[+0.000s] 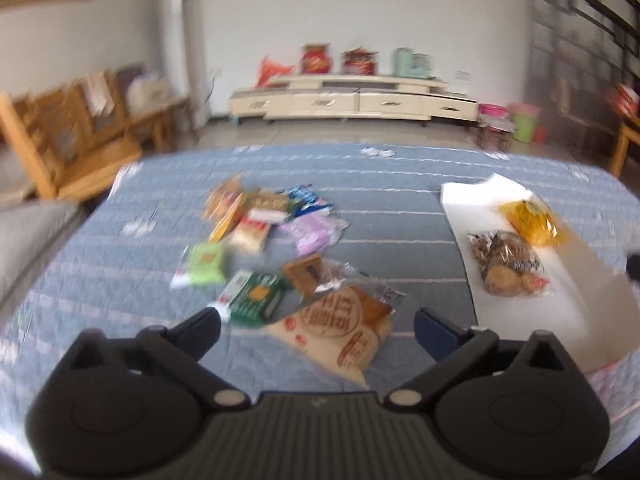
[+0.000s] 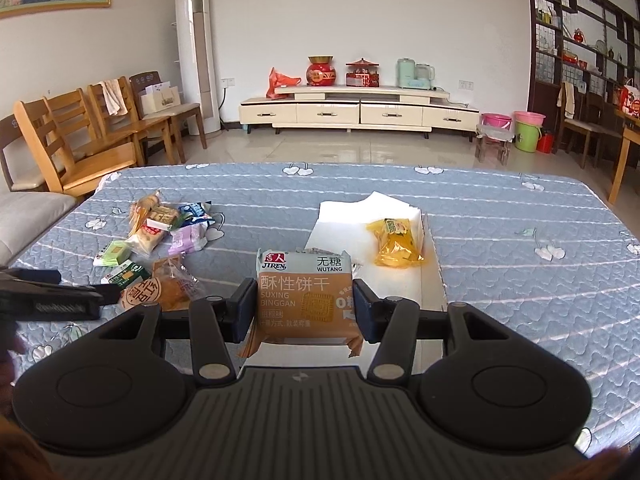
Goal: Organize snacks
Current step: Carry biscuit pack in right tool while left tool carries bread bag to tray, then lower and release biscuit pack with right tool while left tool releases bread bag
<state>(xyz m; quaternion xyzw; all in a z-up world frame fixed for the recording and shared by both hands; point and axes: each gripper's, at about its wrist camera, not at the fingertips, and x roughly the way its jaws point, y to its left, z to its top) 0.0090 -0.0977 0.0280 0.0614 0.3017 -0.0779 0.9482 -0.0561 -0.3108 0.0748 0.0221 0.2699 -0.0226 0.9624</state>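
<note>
Matte black left gripper [image 1: 316, 330], ribbed centre plate, round side housings, silver pivot screws, dark blue finger pads [image 1: 434, 334], matching right gripper [image 2: 305, 308]

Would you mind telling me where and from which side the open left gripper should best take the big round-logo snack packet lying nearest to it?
Probably across its narrower middle, coming from above. The round-logo packet lies flat and slanted on the quilt, so the left gripper should turn to match. Its clear crinkled end overlaps the brown snack and is best avoided.
</note>
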